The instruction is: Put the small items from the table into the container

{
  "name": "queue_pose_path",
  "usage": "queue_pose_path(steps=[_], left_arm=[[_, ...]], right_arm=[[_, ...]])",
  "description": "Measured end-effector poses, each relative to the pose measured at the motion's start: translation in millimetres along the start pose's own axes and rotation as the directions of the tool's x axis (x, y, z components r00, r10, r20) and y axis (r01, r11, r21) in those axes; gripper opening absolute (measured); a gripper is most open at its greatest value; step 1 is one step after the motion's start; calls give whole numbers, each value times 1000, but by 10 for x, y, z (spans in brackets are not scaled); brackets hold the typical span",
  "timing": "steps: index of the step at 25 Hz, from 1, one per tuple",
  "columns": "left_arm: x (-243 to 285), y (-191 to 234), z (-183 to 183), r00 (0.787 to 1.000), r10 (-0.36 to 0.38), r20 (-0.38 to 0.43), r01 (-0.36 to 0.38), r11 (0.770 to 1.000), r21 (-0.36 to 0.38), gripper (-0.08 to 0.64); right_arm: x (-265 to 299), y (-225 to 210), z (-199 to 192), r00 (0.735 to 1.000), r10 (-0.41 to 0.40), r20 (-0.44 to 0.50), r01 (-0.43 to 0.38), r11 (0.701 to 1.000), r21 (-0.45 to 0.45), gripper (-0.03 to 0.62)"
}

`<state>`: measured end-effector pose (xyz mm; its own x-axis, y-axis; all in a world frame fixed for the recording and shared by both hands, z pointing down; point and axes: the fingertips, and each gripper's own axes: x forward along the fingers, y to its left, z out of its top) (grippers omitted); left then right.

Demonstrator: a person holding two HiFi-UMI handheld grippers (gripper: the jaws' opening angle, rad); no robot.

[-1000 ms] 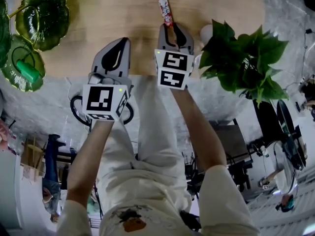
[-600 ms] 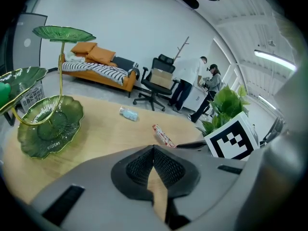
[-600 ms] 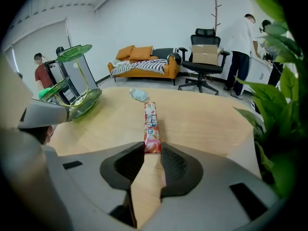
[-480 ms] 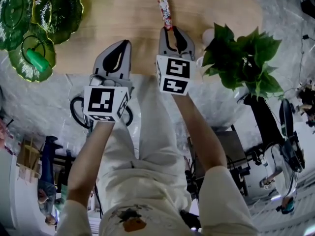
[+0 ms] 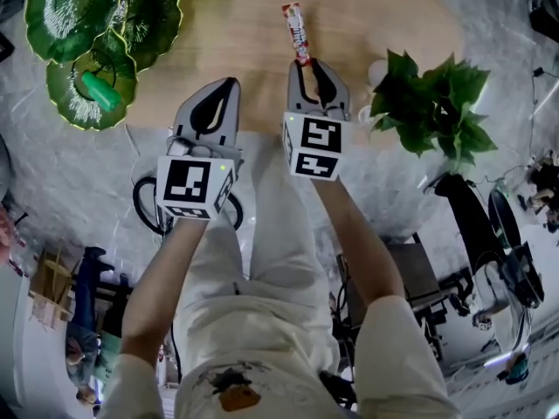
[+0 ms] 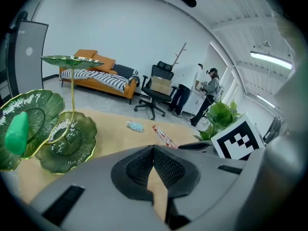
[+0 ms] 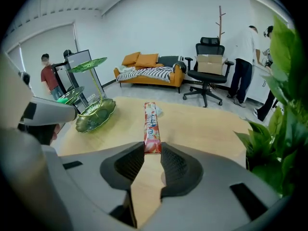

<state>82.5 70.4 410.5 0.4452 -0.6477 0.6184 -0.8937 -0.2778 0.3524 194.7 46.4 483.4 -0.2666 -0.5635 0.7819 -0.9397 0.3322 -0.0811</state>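
My right gripper (image 5: pixel 306 62) is shut on the near end of a long red candy stick (image 5: pixel 297 31), which points away from me over the wooden table (image 5: pixel 218 24). In the right gripper view the candy stick (image 7: pixel 151 126) is pinched between the tips of the right gripper (image 7: pixel 152 150). To its left my left gripper (image 5: pixel 229 82) is shut and holds nothing; the left gripper (image 6: pixel 154 149) has its tips touching. The green leaf-shaped tiered dish (image 5: pixel 65 24) stands at the table's far left with a green item (image 5: pixel 102 92) in its lower leaf. A small pale packet (image 6: pixel 135 126) lies on the table.
A leafy potted plant (image 5: pixel 428 112) stands at the table's right edge beside my right gripper. Beyond the table are an orange sofa (image 7: pixel 149 71), an office chair (image 7: pixel 208 69) and people standing (image 7: pixel 48 76).
Both grippers have risen over the table with the candy stick still in the right one. In the head view the green dish has slid toward the right and down.
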Motion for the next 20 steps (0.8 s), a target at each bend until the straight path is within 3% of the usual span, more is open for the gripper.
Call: queue_pose_path(steps=[20], left_arm=[[-747,408,342,998,27,53,-27,1000,-6,0]], right_arm=[[-443,941,615,993,105,48,-100,991,-83,110]])
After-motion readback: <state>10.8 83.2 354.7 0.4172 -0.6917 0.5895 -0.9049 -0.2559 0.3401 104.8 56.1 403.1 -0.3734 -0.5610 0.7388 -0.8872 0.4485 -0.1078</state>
